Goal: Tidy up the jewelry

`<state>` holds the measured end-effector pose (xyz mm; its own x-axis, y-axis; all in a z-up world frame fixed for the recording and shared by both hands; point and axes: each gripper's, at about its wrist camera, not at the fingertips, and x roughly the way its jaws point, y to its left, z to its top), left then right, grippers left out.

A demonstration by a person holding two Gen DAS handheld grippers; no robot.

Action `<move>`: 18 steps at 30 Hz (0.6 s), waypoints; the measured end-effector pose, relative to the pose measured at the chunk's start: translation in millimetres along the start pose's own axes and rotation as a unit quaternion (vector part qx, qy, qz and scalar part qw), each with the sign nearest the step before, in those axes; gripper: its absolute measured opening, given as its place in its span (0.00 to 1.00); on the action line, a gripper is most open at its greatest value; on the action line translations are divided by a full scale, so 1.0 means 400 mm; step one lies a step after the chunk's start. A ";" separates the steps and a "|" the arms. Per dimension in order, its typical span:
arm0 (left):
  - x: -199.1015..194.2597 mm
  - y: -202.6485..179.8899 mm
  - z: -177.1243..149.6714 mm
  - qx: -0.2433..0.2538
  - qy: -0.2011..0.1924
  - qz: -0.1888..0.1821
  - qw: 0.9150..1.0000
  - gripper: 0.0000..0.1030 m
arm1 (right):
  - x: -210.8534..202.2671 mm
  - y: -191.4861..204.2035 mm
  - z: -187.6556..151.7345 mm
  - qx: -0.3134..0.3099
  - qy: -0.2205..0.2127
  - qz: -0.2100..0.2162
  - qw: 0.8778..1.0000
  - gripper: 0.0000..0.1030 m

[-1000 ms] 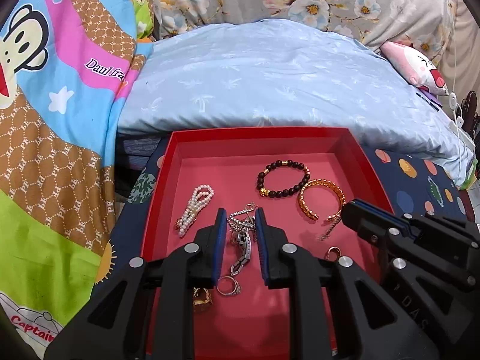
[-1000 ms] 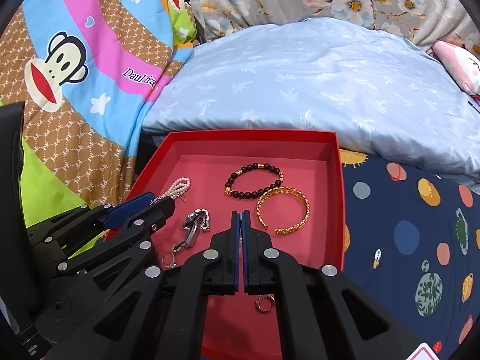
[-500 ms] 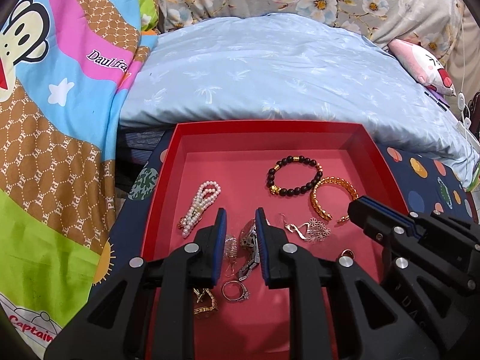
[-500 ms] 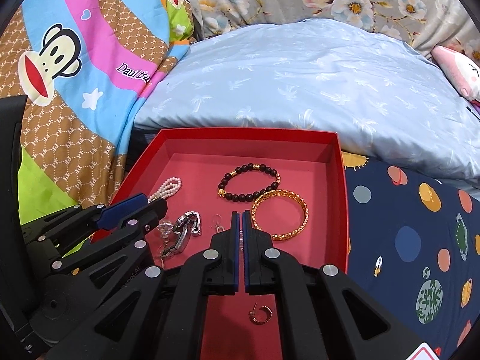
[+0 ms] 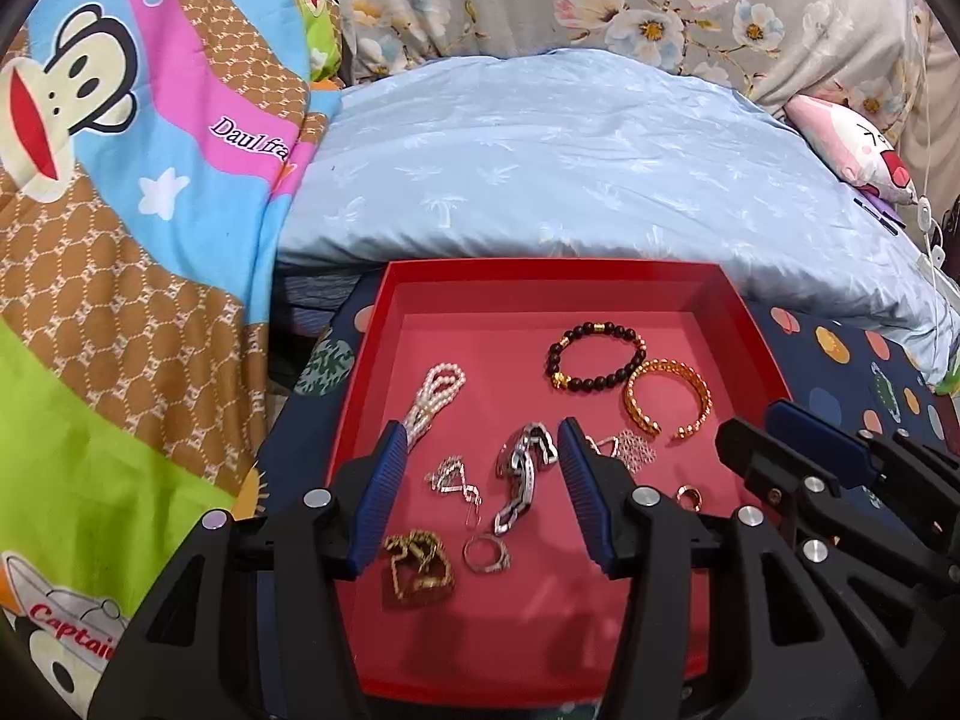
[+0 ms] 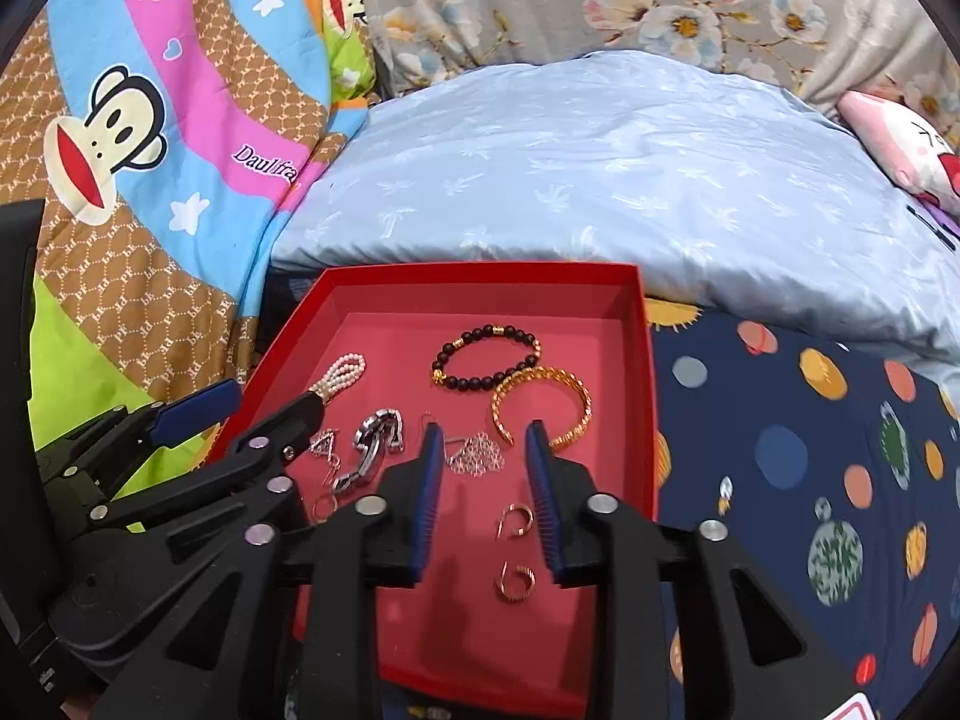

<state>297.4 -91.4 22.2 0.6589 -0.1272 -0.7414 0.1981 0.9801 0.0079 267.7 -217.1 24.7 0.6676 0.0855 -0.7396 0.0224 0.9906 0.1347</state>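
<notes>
A red tray (image 5: 750, 324) (image 6: 642, 360) holds jewelry: a black bead bracelet (image 5: 594, 357) (image 6: 486, 357), a gold cuff (image 5: 669, 399) (image 6: 543, 405), a pearl piece (image 5: 435, 396) (image 6: 342, 375), a silver chain bracelet (image 5: 522, 474) (image 6: 372, 447), silver earrings (image 5: 453, 474) (image 6: 477, 453), a silver ring (image 5: 486, 553), a gold heart piece (image 5: 417, 564) and two small gold hoops (image 6: 515, 552). My left gripper (image 5: 477, 441) is open and empty above the chain bracelet. My right gripper (image 6: 483, 438) is open and empty above the filigree earring.
The tray lies on a dark blue planet-print sheet (image 6: 810, 450). A pale blue pillow (image 5: 570, 162) lies behind it. A colourful monkey-print quilt (image 5: 120, 210) is on the left. A pink plush toy (image 5: 852, 144) is at the far right.
Both grippers have opened wide. The silver earrings they held now lie in the tray, one on each side of the chain bracelet. Both grippers have pulled back a little.
</notes>
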 end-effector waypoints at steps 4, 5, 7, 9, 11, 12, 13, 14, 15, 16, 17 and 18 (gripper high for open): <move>-0.034 -0.001 -0.024 0.004 -0.004 0.006 1.000 0.49 | -0.034 0.008 -0.029 0.000 -0.004 -0.007 1.000 0.33; -0.044 -0.002 -0.032 0.004 -0.004 0.008 1.000 0.49 | -0.042 0.010 -0.037 -0.001 -0.006 -0.010 1.000 0.34; -0.060 -0.001 -0.047 0.001 -0.003 0.009 1.000 0.49 | -0.058 0.010 -0.053 0.002 -0.006 -0.016 1.000 0.38; -0.073 0.000 -0.060 -0.004 0.000 0.008 1.000 0.49 | -0.074 0.008 -0.070 0.007 -0.007 -0.019 1.000 0.43; -0.086 0.000 -0.073 -0.005 0.001 0.009 1.000 0.49 | -0.091 0.009 -0.089 0.010 -0.009 -0.026 1.000 0.46; -0.093 -0.001 -0.080 -0.004 0.000 0.012 1.000 0.49 | -0.097 0.010 -0.096 0.010 -0.010 -0.029 0.999 0.47; -0.101 -0.002 -0.088 -0.003 -0.001 0.016 1.000 0.51 | -0.104 0.012 -0.103 0.009 -0.011 -0.033 0.999 0.48; -0.108 -0.004 -0.097 -0.003 -0.002 0.021 1.000 0.53 | -0.114 0.014 -0.115 0.010 -0.014 -0.039 0.999 0.49; -0.113 -0.004 -0.102 -0.004 -0.003 0.024 1.000 0.54 | -0.120 0.015 -0.123 0.010 -0.015 -0.043 0.999 0.50; -0.118 -0.005 -0.109 -0.005 -0.004 0.027 1.000 0.55 | -0.126 0.016 -0.132 0.011 -0.016 -0.048 0.999 0.50; -0.125 -0.005 -0.118 -0.003 -0.005 0.033 0.999 0.58 | -0.132 0.017 -0.142 0.011 -0.017 -0.053 0.998 0.51; -0.130 -0.006 -0.126 -0.002 -0.006 0.038 0.999 0.58 | -0.137 0.017 -0.149 0.011 -0.018 -0.057 0.998 0.53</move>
<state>226.0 -79.5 26.8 0.6814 -0.0539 -0.7300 0.1442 0.9876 0.0617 187.0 -208.7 26.9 0.6860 -0.0317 -0.7269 0.1156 0.9911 0.0659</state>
